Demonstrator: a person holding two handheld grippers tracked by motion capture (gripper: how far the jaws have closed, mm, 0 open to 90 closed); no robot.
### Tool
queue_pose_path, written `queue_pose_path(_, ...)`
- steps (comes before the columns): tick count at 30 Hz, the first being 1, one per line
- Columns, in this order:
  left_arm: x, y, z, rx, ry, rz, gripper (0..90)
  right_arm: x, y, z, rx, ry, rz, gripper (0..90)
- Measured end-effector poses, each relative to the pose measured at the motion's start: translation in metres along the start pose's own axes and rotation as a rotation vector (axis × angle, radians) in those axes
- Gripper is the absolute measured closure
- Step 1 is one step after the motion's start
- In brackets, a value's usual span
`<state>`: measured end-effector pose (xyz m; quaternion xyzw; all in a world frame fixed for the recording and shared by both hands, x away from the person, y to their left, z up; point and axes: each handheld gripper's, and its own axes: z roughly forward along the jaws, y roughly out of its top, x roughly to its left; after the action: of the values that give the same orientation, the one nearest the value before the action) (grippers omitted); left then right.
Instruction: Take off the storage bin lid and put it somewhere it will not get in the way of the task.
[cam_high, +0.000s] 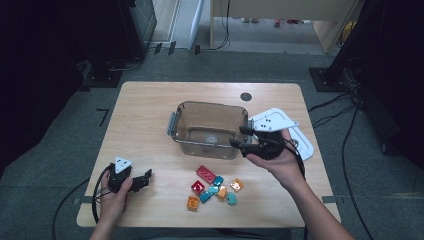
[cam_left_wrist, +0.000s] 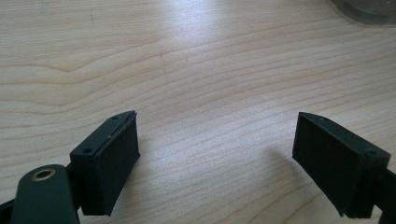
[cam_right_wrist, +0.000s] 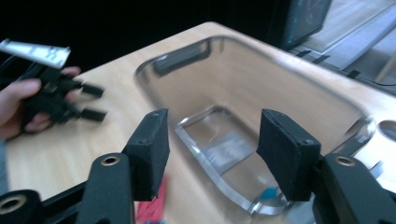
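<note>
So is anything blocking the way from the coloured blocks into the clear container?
Nothing visible does. The coloured blocks lie on bare table just in front of the clear container, which is open-topped with its lid off beside it. The right gripper, jaws open and empty, hovers over the container's near right corner.

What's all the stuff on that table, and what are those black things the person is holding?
Table: one, light wood, centre of the high view.
Container: one, clear plastic, empty, mid-table.
Lid: one, white, flat on the table right of the container.
Blocks: about nine, red, orange and teal, clustered in front of the container.
Disc: one, dark, behind the container.
Left gripper: black, jaws open, empty, near the table's front left.
Right gripper: black, jaws open, empty, at the container's right edge.
</note>
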<state>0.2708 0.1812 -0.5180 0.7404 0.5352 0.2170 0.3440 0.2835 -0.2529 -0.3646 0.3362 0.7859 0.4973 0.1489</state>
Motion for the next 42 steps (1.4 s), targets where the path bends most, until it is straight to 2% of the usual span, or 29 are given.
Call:
queue_pose_path(3, 0.0, 0.0, 0.0, -0.002, 0.0, -0.001, 14.6, 0.009, -0.017, -0.005, 0.014, 0.015, -0.023, 46.2)
queue_pose_path(8, 0.0, 0.0, 0.0, -0.002, -0.001, -0.002, 14.5, 0.018, -0.05, -0.007, 0.048, 0.011, -0.011, 48.6)
queue_pose_path(13, 0.0, 0.0, 0.0, -0.002, -0.001, -0.002, 14.6, 0.017, -0.088, 0.002, 0.101, -0.006, 0.017, 49.7)
queue_pose_path(16, 0.0, 0.0, 0.0, -0.002, -0.002, -0.003, 14.6, 0.015, -0.109, 0.01, 0.144, -0.033, 0.023, 49.8)
queue_pose_path(21, 0.0, 0.0, 0.0, -0.001, 0.0, 0.0, 14.5, 0.012, -0.134, 0.021, 0.192, -0.035, 0.054, 49.6)
queue_pose_path(26, 0.0, 0.0, 0.0, -0.001, 0.0, 0.0, 14.6, 0.017, -0.147, 0.028, 0.224, -0.027, 0.063, 48.5)
queue_pose_path(33, 0.0, 0.0, 0.0, 0.001, -0.003, 0.004, 14.6, 0.021, -0.152, 0.033, 0.245, -0.034, 0.048, 48.1)
queue_pose_path(36, 0.0, 0.0, 0.0, 0.001, -0.004, 0.005, 14.6, 0.022, -0.154, 0.033, 0.242, -0.026, 0.055, 49.2)
queue_pose_path(39, 0.0, 0.0, 0.0, 0.002, -0.003, 0.006, 14.5, 0.024, -0.155, 0.035, 0.258, -0.035, 0.025, 50.2)
queue_pose_path(42, 0.0, 0.0, 0.0, 0.002, -0.003, 0.006, 14.5, 0.025, -0.157, 0.035, 0.26, -0.027, 0.018, 52.1)
